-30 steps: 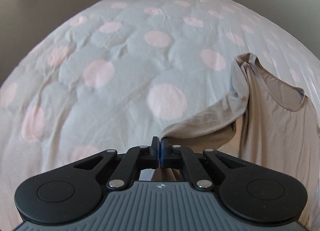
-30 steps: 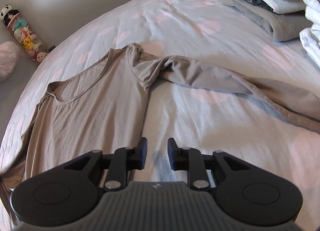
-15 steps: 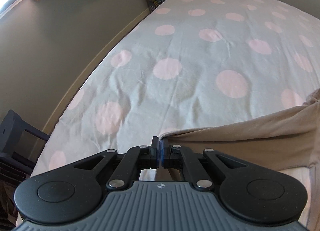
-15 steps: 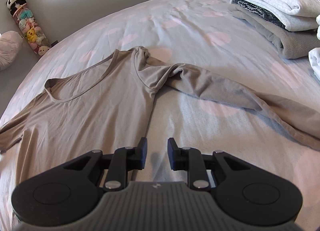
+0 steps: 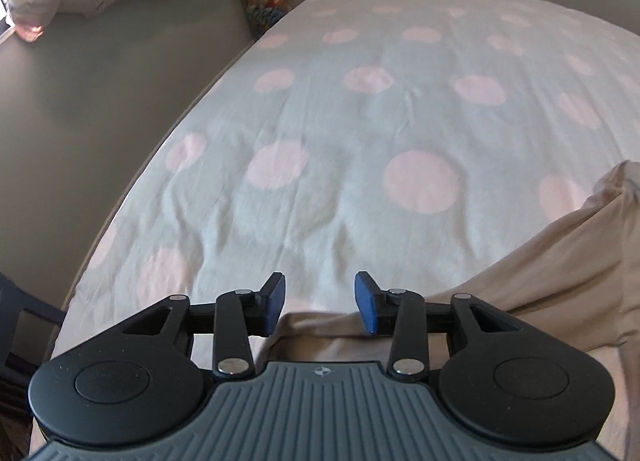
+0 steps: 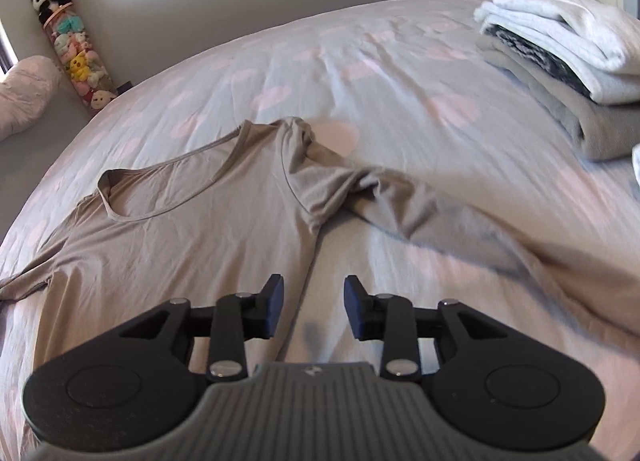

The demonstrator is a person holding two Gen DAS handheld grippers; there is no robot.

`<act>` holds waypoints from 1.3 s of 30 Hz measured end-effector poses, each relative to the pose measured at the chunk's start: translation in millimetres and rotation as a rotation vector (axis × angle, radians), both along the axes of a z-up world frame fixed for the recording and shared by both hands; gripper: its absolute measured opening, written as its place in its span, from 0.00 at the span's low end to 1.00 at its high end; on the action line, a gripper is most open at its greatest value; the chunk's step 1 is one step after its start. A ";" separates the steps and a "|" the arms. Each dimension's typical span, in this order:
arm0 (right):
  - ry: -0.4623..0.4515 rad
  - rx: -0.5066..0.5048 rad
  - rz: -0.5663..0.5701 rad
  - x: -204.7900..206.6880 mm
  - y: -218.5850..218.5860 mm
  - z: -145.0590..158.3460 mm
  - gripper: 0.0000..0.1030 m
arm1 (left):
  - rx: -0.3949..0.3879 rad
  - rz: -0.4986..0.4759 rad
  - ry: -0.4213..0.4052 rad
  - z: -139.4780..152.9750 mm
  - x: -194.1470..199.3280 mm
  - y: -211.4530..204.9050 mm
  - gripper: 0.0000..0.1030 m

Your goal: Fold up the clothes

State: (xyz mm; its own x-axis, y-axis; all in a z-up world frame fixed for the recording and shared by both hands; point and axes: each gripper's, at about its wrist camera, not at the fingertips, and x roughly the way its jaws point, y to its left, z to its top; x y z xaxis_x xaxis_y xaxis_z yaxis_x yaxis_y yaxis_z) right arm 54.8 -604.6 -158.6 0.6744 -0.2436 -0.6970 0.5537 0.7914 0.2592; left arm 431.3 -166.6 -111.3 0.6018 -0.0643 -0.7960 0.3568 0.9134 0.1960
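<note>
Lying unfolded on the bed point(image 6: 400, 73), the beige top point(image 6: 192, 229) awaits folding; left gripper point(image 5: 320, 299) is opening off its sleeve cuff point(image 5: 316, 325), right gripper point(image 6: 314, 307) opening, empty; folded stack point(image 6: 560, 61) done.

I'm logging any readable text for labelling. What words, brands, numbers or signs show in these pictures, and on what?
No readable words or numbers in either view.
Left gripper, body: a small round emblem, no letters legible.
Right gripper, body: the same small mark, too small to read.
Dark patterned garment in the folded stack: pattern only, too blurred to read.
</note>
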 end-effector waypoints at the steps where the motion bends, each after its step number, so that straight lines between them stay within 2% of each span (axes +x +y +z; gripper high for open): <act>1: -0.001 -0.003 0.010 5.9 -6.2 2.8 0.36 | -0.020 -0.040 -0.004 3.9 -0.8 -11.7 0.36; 4: -0.024 -0.019 0.036 27.6 -29.1 13.0 0.36 | -0.057 -0.156 -0.006 6.6 -3.3 -52.5 0.36; 8: -0.025 -0.092 0.082 64.8 -57.6 21.2 0.35 | -0.073 -0.280 0.007 -5.8 -6.8 -103.8 0.37; 11: -0.013 -0.098 0.116 92.6 -80.4 16.7 0.35 | -0.094 -0.354 0.024 -21.2 -7.9 -135.5 0.37; 14: 0.017 -0.102 0.130 114.5 -96.8 7.1 0.35 | -0.077 -0.402 0.035 -39.7 -6.3 -163.8 0.39; 17: 0.054 -0.106 0.160 131.9 -107.1 -6.0 0.35 | -0.065 -0.408 0.046 -54.4 -2.0 -179.8 0.39; 22: 0.082 -0.063 0.203 145.3 -115.8 -27.8 0.35 | -0.117 -0.391 0.054 -66.9 2.7 -187.5 0.38; 24: 0.086 -0.066 0.218 146.3 -112.6 -32.7 0.30 | -0.142 -0.385 0.053 -67.5 1.9 -188.7 0.27; 26: 0.102 -0.095 0.231 147.6 -106.5 -36.3 0.12 | -0.145 -0.396 0.047 -65.3 -3.4 -193.1 0.05; 27: 0.116 -0.118 0.228 149.1 -103.3 -35.5 0.06 | -0.135 -0.394 0.039 -63.8 -5.5 -195.7 0.02; 28: 0.124 -0.127 0.223 150.2 -103.3 -33.5 0.01 | -0.120 -0.384 0.028 -62.1 -6.6 -198.1 0.00; 33: 0.154 -0.257 0.093 144.7 -116.3 -16.1 0.01 | -0.070 -0.294 -0.038 -49.9 -1.1 -201.1 0.00; 35: 0.155 -0.232 0.056 143.0 -130.0 -14.1 0.01 | -0.049 -0.255 -0.036 -49.1 7.6 -199.7 0.00; 39: 0.166 -0.168 0.101 146.9 -138.5 -21.2 0.01 | -0.015 -0.274 -0.004 -58.4 11.8 -203.5 0.00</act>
